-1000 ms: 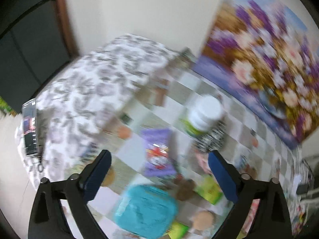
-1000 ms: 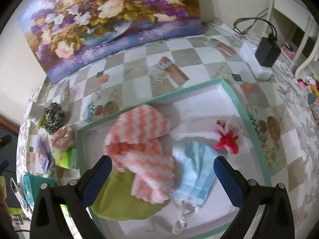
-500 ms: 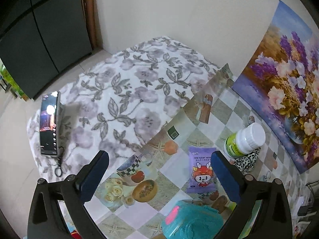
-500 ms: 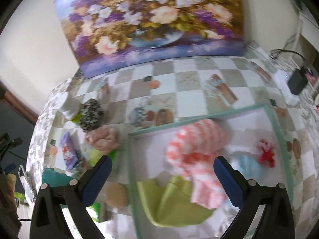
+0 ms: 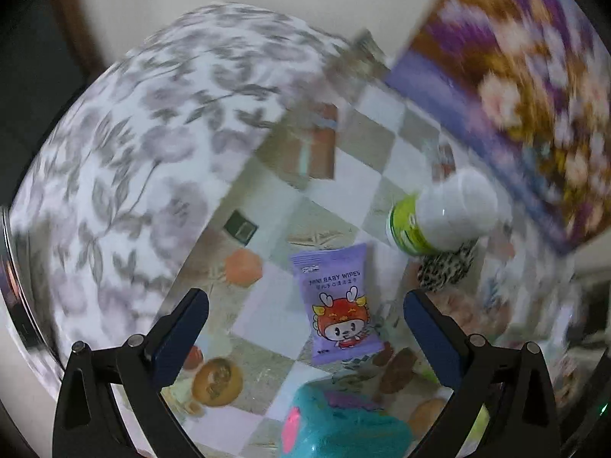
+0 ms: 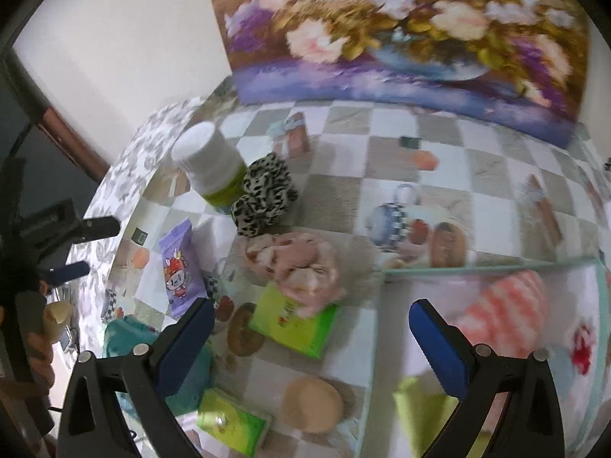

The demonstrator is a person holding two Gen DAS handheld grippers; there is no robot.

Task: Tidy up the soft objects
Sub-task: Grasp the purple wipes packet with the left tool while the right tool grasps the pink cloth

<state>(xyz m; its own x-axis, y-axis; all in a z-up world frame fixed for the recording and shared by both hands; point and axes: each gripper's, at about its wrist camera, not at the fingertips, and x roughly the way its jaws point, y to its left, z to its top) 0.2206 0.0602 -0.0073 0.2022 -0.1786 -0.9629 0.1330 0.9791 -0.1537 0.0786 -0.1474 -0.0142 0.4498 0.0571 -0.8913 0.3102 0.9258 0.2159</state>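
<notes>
While hovering over the checkered food-print tablecloth [image 5: 275, 316], left gripper [image 5: 305, 318] spread wide, blue pads w/ nothing between em. Sits right above purple baby-wipes packet w/ cartoon dragon [image 5: 338, 307], lying flat, not touched. White-capped bottle w/ green label [image 5: 439, 217] further out, leaning over a black-n-white leopard-print scrunchie [image 5: 446, 269], touching it. Teal fabric pouch [image 5: 343, 425] at bottom edge, near side of the packet. Grey floral cloth [image 5: 126, 160] covers the left part of the table. Lots of motion blur tho.

Right gripper [image 6: 309, 330] also released, wide apart, empty. Hangs over a green rectangular tissue pack [image 6: 298, 330] w/ a crumpled pink fuzzy cloth [image 6: 298, 265] resting on its far corner. Second green pack [image 6: 229, 425] closer in, round tan puff [image 6: 313, 404] just beside it. Mint-rimmed white tray [image 6: 477, 265] off to the right: holds pink-n-white striped knit cloth [image 6: 508, 307], small red bow thing [image 6: 582, 347], lime-green cloth [image 6: 424, 408] partly behind the right finger. Big flower painting [image 6: 401, 26] propped against the wall at the back. Left gripper's fingers visible at far left edge of right cam, held by a hand [image 6: 40, 347].
</notes>
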